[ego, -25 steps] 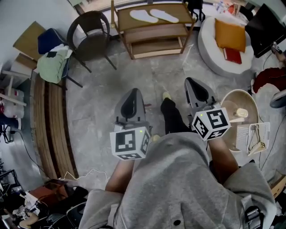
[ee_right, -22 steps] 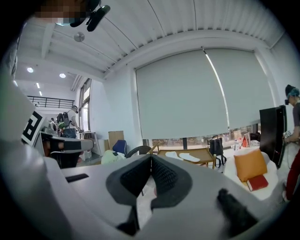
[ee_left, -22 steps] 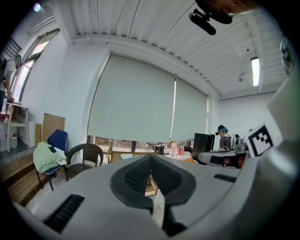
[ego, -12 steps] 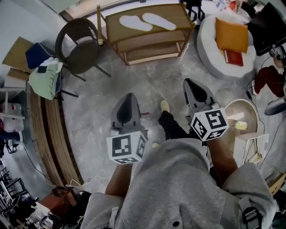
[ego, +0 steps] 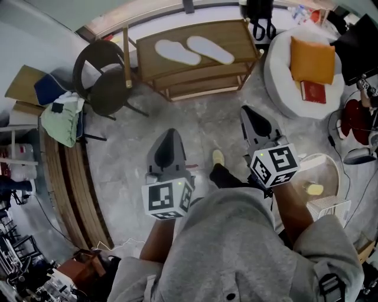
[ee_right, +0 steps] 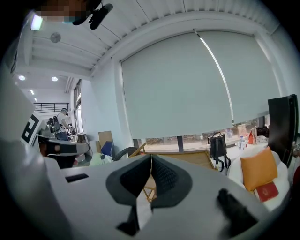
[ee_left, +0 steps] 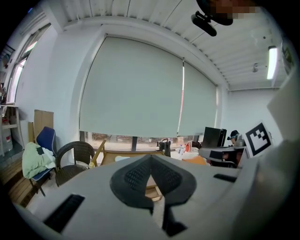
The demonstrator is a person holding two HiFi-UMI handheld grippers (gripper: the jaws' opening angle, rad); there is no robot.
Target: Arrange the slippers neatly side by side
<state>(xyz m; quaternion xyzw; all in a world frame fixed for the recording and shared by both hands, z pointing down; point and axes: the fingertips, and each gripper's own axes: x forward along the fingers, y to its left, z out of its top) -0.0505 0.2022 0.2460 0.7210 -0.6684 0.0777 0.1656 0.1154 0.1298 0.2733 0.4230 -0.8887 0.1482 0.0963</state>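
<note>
Two white slippers (ego: 173,52) (ego: 210,49) lie on top of a low wooden shelf table (ego: 242,36) at the far side of the head view, angled apart with their near ends close. My left gripper (ego: 170,131) is shut and empty over the grey floor, well short of the table. My right gripper (ego: 245,110) is also shut and empty, nearer the table's right leg. In the left gripper view the shut jaws (ee_left: 150,156) point at the table, and one slipper (ee_left: 122,158) shows just left of them. The right gripper (ee_right: 151,157) points at the table top (ee_right: 197,157).
A dark wicker chair (ego: 103,76) stands left of the table, and a chair piled with clothes (ego: 62,115) further left. A white pouf (ego: 283,76) with an orange cushion (ego: 312,60) sits at right. A black backpack (ego: 260,15) leans behind the table. My foot (ego: 218,157) is between the grippers.
Both grippers and the head have moved forward toward the table. The table and slippers now sit lower and larger in the head view. Both jaws stayed shut.
</note>
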